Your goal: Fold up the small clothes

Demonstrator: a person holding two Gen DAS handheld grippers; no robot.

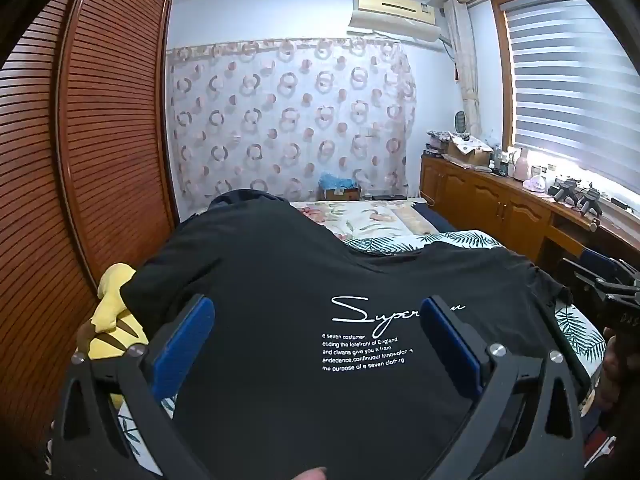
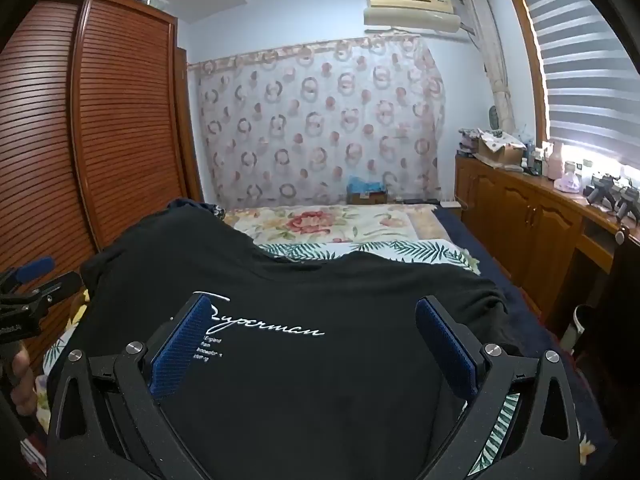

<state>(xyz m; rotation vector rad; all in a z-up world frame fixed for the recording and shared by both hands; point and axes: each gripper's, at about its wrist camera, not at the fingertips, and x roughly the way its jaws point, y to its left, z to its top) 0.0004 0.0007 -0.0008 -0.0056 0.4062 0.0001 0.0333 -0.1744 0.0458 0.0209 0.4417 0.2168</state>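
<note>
A bed (image 2: 360,246) with leaf-print and floral covers fills a room with a louvred wardrobe (image 1: 112,120) and a ring-patterned curtain (image 2: 320,128). A cardboard box (image 2: 500,152) sits on the cupboard. A black T-shirt (image 1: 280,280) lies spread on the bed. Left tool (image 1: 318,316) and right tool (image 2: 312,316) gape wide, empty, above it.

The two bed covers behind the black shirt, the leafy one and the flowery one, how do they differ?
The leaf-print cover shows green fronds on white; the floral cover shows red and pink blooms on cream. The leaf-print cover lies nearer, reaching under the black T-shirt; the floral cover lies farther, toward the curtain. Both lie flat on the bed.
</note>
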